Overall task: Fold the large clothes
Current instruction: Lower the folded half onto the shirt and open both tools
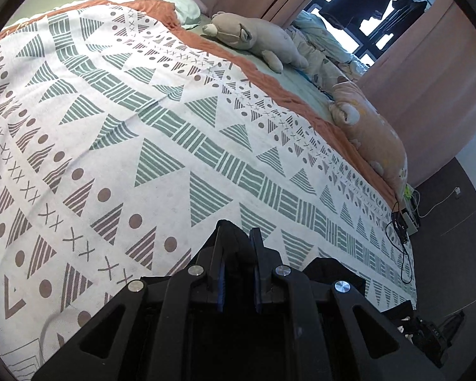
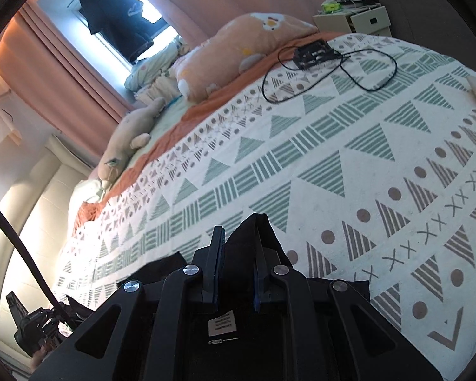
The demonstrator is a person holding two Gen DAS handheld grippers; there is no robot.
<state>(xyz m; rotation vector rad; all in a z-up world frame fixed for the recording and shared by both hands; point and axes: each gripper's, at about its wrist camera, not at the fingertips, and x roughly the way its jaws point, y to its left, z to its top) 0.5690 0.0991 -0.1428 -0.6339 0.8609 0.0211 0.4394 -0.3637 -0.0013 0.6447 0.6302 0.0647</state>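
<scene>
Plush toys (image 1: 257, 36) behind bedspread (image 1: 142, 133)

Small printed label (image 2: 221, 323) inside black garment (image 2: 234, 343), lettering too blurred to read

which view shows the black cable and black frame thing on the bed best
The right wrist view: the looped black cable and small black frame lie in full on the patterned bedspread. In the left wrist view they are small at the bed's far edge, cable hanging over it.

Black garment (image 2: 257, 231) pinched up off bed, label showing.
</scene>
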